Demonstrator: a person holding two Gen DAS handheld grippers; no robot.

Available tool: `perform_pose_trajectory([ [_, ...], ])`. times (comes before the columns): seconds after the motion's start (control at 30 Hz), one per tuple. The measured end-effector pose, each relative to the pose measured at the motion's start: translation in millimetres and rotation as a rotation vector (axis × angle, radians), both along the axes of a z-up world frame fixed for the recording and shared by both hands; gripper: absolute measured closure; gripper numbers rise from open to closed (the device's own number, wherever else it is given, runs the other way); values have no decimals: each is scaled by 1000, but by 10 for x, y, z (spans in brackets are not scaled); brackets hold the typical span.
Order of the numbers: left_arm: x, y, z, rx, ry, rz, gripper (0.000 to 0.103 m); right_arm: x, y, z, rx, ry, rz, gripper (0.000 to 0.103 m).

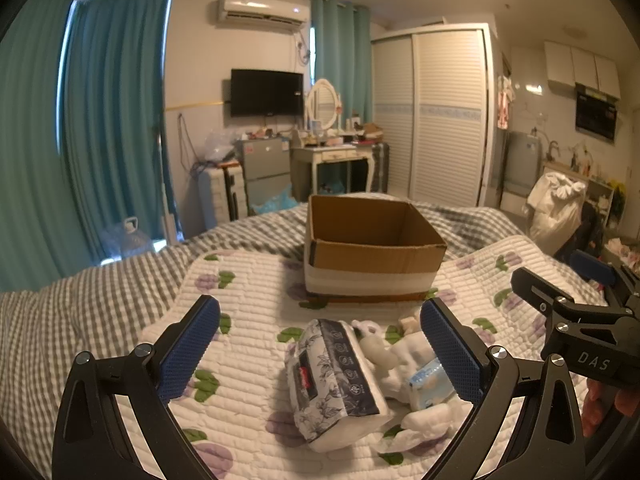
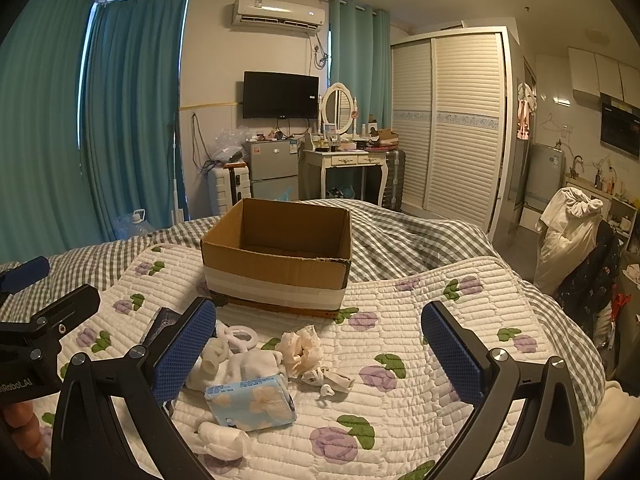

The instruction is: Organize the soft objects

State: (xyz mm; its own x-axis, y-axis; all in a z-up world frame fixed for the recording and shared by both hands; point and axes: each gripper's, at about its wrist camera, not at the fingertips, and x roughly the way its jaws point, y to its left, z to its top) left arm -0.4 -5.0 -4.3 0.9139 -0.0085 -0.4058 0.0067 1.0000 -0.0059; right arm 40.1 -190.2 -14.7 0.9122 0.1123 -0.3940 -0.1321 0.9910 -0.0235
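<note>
An open, empty cardboard box stands on the quilted floral bed cover. In front of it lies a pile of soft things: a floral tissue pack, a light blue tissue pack, white socks, a cream lace piece and a white hair tie. My left gripper is open above the floral pack. My right gripper is open above the pile, holding nothing.
The quilted cover lies over a grey checked blanket. The right gripper's body shows in the left wrist view. Beyond the bed stand a dresser, a small fridge and a wardrobe.
</note>
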Motion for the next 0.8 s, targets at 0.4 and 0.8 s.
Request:
perform_pose_trajectory([
  [0.4, -1, -2, -1, 0, 1, 0, 0, 7, 17, 7, -2, 1, 1, 0],
  [0.8, 6, 0, -13, 0, 2, 1, 0, 5, 15, 5, -2, 1, 2, 0],
])
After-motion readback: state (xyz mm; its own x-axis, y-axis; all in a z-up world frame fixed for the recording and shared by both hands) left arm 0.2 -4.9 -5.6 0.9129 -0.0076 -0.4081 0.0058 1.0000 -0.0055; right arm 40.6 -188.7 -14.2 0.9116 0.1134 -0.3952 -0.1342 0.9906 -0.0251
